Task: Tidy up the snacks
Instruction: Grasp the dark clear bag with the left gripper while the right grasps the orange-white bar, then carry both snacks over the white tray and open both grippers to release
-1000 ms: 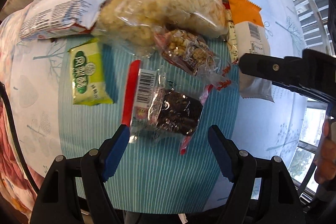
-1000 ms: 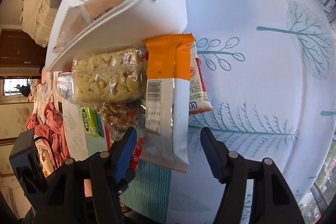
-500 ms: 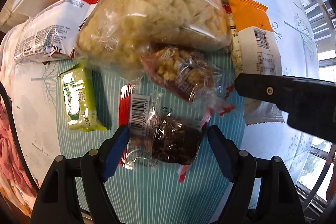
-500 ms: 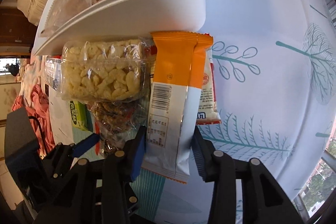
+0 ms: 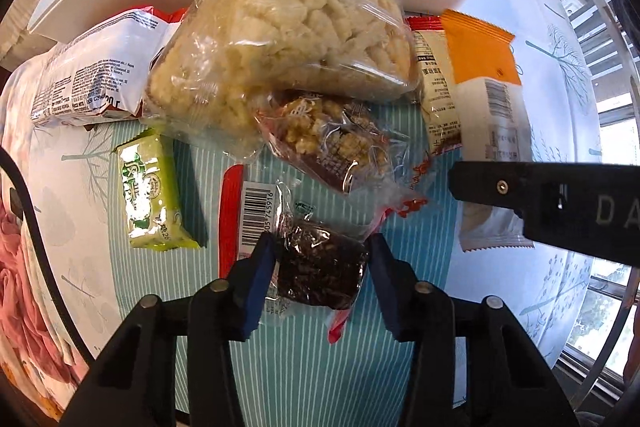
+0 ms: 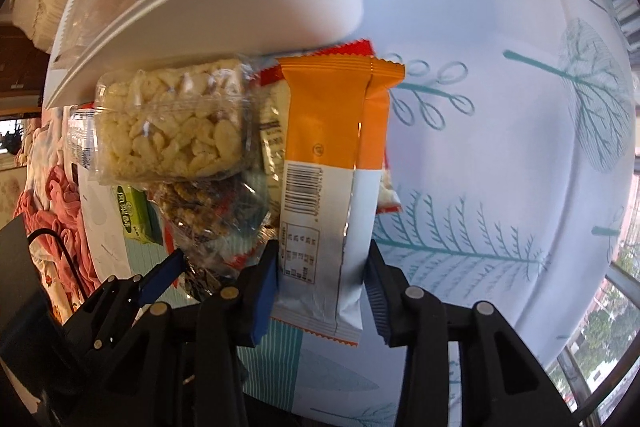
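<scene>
Orange-and-white wrapper (image 6: 328,187) sits clenched between the right gripper's (image 6: 322,277) fingers, its lower end pinched from both sides while the orange top reaches toward the white bin (image 6: 248,3) beyond the fingertips. Both hands are at the pick-up step of sorting the snacks. The left gripper's (image 5: 320,259) fingers have just been closing around the dark bar (image 5: 320,267), which lies squarely between them; the left pad touches its clear wrapper, and the right one looks to be at its edge (contact there is hard to confirm). Ahead of those fingertips lie a nut bar (image 5: 332,143) and a puffed-rice bag (image 5: 288,47), with a green pack (image 5: 148,195) off to the left. Next, I judge, each hand needs a firm grip, a clean lift off the table (image 6: 500,107), and a carry over the bin's rim without dragging neighbouring packets along.
</scene>
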### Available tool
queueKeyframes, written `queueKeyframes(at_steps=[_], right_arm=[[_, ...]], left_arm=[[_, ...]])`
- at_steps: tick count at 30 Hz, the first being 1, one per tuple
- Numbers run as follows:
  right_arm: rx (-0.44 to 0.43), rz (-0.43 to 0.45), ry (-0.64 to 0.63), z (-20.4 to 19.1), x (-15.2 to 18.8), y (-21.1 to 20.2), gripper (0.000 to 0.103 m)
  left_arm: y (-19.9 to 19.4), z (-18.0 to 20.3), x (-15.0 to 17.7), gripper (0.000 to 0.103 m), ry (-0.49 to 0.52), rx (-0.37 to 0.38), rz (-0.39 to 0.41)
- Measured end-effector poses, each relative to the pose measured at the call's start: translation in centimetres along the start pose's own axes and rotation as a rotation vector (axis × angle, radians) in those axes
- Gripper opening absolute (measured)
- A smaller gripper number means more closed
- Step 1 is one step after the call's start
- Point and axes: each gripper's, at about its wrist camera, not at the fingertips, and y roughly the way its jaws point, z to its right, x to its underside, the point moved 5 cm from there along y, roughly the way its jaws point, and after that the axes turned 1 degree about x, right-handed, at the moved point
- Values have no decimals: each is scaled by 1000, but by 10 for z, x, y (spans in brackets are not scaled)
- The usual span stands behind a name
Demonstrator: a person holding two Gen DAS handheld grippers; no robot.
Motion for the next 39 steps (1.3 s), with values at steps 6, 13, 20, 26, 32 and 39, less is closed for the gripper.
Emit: queueKeyframes(at_steps=[6,13,20,26,32,39], right_arm=[[3,-18,66,17,10,-5,41],[-13,-25,123,28,26,-12,41],[-26,6,176,32,41,-23,40],[-55,44,229,43,48,-39,39],[-90,103,286,40,45,-64,39],[-105,230,309,31,35,-116,39]], left_arm=[[-4,3,7,42,-2,-4,-20],[-7,7,25,41,-10,22,-62],[-27,2,34,41,3,33,-54],[-56,-8,38,41,38,29,-40],[-100,-25,31,41,74,40,-7],[-158,-44,9,41,123,88,67]])
